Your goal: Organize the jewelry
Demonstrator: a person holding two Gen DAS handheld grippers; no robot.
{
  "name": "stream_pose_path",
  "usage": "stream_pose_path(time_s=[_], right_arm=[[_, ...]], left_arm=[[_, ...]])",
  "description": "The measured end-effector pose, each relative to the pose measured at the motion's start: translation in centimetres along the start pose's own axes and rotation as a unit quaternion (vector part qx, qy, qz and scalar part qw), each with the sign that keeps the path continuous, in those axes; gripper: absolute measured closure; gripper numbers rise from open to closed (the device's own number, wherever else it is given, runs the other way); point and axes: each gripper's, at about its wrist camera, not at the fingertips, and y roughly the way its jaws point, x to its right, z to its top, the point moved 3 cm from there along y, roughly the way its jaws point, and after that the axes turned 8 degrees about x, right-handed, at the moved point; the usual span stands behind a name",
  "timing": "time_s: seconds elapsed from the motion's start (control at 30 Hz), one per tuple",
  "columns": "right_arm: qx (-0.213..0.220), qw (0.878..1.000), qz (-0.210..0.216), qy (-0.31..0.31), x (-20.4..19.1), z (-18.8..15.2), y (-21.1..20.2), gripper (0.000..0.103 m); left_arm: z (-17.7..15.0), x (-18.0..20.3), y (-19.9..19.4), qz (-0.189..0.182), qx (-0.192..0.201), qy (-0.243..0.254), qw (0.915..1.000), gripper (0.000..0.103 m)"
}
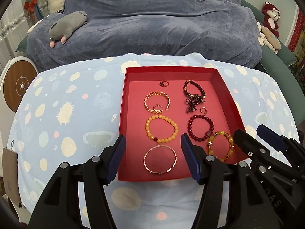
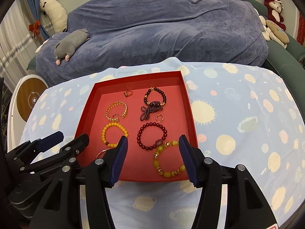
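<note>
Left wrist view: jewelry sits sorted inside the red tray [image 1: 231, 95].
Left gripper [image 1: 153, 158] and right gripper [image 2: 152, 157] hover over the tray's near edge, both gaping and empty, probably just clearing out.

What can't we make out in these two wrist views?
- Right wrist view: thin metal bangle mostly hidden behind the left gripper and a finger of the right gripper.
- Both views: the small ring is too small to read.
- Left wrist view: right gripper cut off by the edge.

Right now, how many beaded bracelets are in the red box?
4: yellow one centre-left, dark bow one back right, dark red one right, amber one front right. None seems hidden.
</note>
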Motion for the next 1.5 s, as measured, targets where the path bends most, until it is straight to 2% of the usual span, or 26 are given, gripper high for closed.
stream_pose_path(time_s=[0.37, 0.53, 0.57, 0.8, 0.83, 0.87, 1.07, 1.5], right_arm=[[0.006, 1.000, -0.013, 0.004, 0.2, -4.0, -4.1, 0.035], [0.007, 1.000, -0.020, 0.013, 0.8, -5.6, -5.0, 0.019], [0.006, 1.000, -0.020, 0.014, 0.9, -5.9, -5.2, 0.019], [0.005, 1.000, -0.031, 0.006, 1.0, -7.1, -5.9, 0.016], [0.003, 0.999, -0.032, 0.006, 1.1, -7.3, -6.0, 0.008], [0.004, 0.999, -0.033, 0.006, 1.2, -7.4, -6.1, 0.007], [0.001, 0.999, -0.031, -0.011, 0.9, -7.9, -6.2, 0.007], [0.014, 0.999, -0.038, -0.013, 0.6, -8.1, -7.1, 0.007]], left_arm=[[-4.1, -0.9, -4.0, 0.019, 0.008, -0.001, 0.9998, 0.026], [-5.9, -1.5, -4.9, 0.026, 0.005, -0.014, 0.9996, 0.018], [-6.2, -1.6, -5.1, 0.026, 0.005, -0.015, 0.9995, 0.015], [-7.5, -1.8, -5.9, 0.030, 0.011, -0.009, 0.9994, 0.009], [-7.7, -1.9, -6.0, 0.032, 0.011, -0.011, 0.9994, 0.009], [-7.7, -2.0, -6.0, 0.033, 0.010, -0.014, 0.9993, 0.008], [-8.1, -2.4, -6.3, 0.033, 0.012, -0.029, 0.9989, 0.007], [-8.6, -2.4, -6.6, 0.041, 0.013, -0.025, 0.9988, 0.007]])
